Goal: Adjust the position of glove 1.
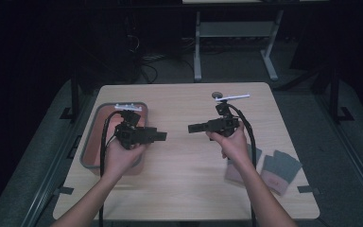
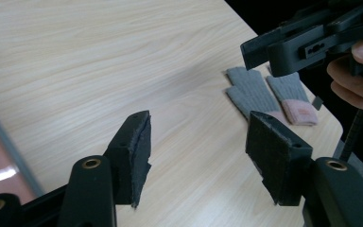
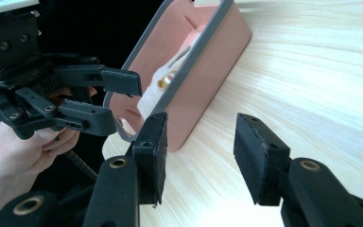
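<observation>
A pale wood-grain desk (image 1: 189, 156) was seen. Ribbed grey gloves (image 2: 264, 94) lay flat. Both grippers' padded fingers (image 2: 134, 156) were held apart, empty.

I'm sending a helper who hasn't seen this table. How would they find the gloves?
On the wooden table, look to its near right corner, beside the person's right forearm. The pair of gloves lies flat there: grey knit with pink cuffs, the only soft things on the table, far from the pink bin at left.

Two gloves (image 1: 264, 168), one bin (image 1: 94, 142)
</observation>
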{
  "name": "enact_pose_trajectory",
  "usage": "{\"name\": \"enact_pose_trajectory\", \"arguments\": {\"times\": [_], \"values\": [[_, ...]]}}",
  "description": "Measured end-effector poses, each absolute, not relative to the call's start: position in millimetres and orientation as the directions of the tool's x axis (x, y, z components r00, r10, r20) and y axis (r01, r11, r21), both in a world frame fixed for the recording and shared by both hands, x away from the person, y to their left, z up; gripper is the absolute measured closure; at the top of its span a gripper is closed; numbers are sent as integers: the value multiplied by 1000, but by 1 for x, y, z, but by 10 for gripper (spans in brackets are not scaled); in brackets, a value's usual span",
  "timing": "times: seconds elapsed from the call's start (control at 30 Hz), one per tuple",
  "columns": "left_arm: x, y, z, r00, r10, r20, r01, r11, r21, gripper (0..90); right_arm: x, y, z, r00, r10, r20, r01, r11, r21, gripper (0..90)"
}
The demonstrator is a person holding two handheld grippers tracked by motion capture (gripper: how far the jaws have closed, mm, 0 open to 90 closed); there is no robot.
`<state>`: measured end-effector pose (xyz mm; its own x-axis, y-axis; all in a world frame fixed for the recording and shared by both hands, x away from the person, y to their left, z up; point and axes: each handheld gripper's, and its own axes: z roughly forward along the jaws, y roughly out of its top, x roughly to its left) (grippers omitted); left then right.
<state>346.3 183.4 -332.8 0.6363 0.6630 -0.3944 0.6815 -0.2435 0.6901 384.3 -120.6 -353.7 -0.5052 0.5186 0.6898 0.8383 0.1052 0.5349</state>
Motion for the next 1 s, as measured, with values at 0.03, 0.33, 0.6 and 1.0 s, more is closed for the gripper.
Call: {"name": "enact_pose_trajectory", "arguments": {"times": [0.03,0.33,0.6,1.0], "values": [[346,181,-333,639,661,-394,680,-246,691,406,384,-123,-354,-505,521,688,838,107,535,545],[340,165,-336,661,642,-389,663,-257,703,369,373,-143,-358,-489,540,685,842,86,533,530],[332,150,-338,669,626,-401,658,-249,710,348,360,-160,-361,-486,555,675,839,80,538,504],[320,125,-340,707,576,-411,636,-264,725,326,336,-195,-360,-474,587,657,833,58,550,476]]}}
